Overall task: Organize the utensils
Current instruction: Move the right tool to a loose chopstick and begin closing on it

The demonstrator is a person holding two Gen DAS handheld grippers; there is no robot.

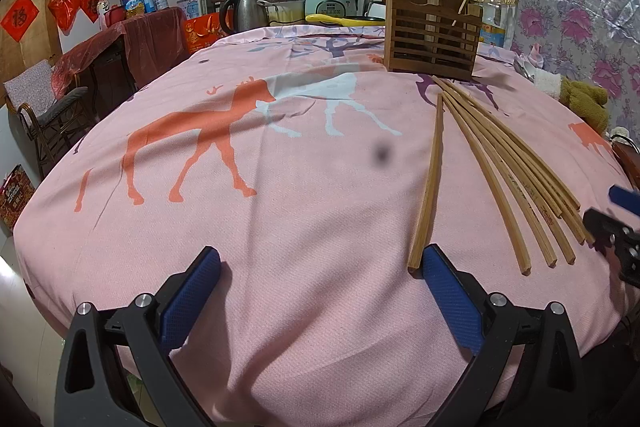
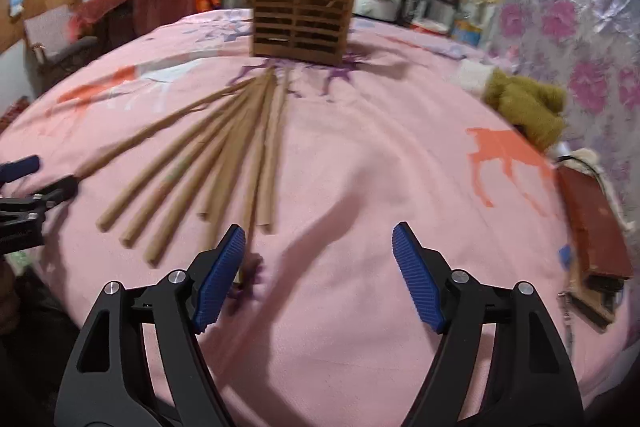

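The right gripper (image 2: 320, 255) stood wide over the pink tablecloth (image 2: 360, 167), nothing between its blue pads, its left pad just beside the chopsticks (image 2: 224, 163) fanned toward eleven o'clock. The left gripper (image 1: 320, 271) gaped wide and empty too. At twelve o'clock stood the wooden chopstick holder (image 2: 302, 27), two sticks already in it.

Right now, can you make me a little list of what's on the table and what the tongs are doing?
Table cover: pink cloth with deer shapes
Loose chopsticks: wooden chopsticks fanned out flat on the cloth, in front of the holder
Holder: brown slatted wooden holder standing upright at the far side, two sticks already poking out
Left tongs: left tongs open, nothing between them, one chopstick end just beside one pad
Right tongs: right tongs open, nothing held, near the chopstick ends
Other: olive fuzzy toy at the edge
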